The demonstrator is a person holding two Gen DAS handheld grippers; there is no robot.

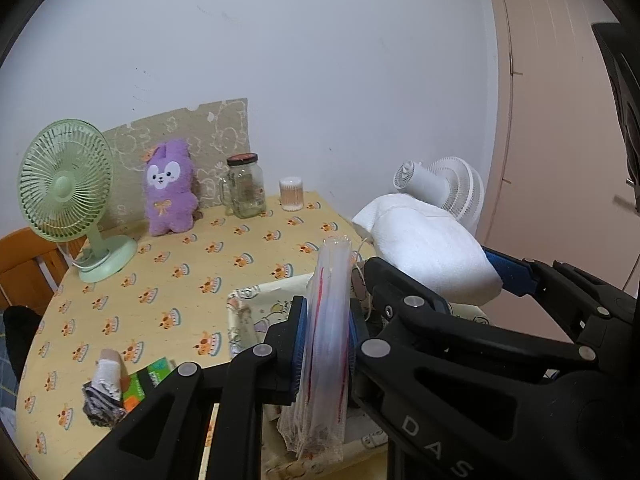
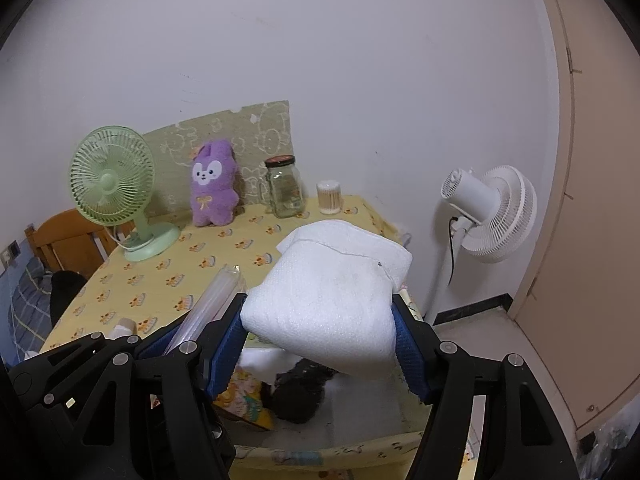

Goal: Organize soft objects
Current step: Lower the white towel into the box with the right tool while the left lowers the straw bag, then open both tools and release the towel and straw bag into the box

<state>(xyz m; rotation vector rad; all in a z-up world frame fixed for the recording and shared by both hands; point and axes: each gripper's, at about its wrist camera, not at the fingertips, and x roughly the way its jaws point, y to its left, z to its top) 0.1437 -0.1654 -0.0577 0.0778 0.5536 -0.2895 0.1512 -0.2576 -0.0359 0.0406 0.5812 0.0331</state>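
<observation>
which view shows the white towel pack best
The right wrist view: the white towel pack fills the centre, clamped between the right gripper pads. The left wrist view shows it only from the side, partly hidden by that gripper's finger.

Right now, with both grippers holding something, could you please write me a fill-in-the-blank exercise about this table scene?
1. The right gripper is shut on a folded ____ cloth.
2. The left gripper is shut on a pack of clear ____ bags.
3. The plush toy between the green fan and the glass jar is ____ in colour.
4. The green fan stands on the table; the white fan stands on the ____.

Missing words: white; plastic; purple; floor
</observation>
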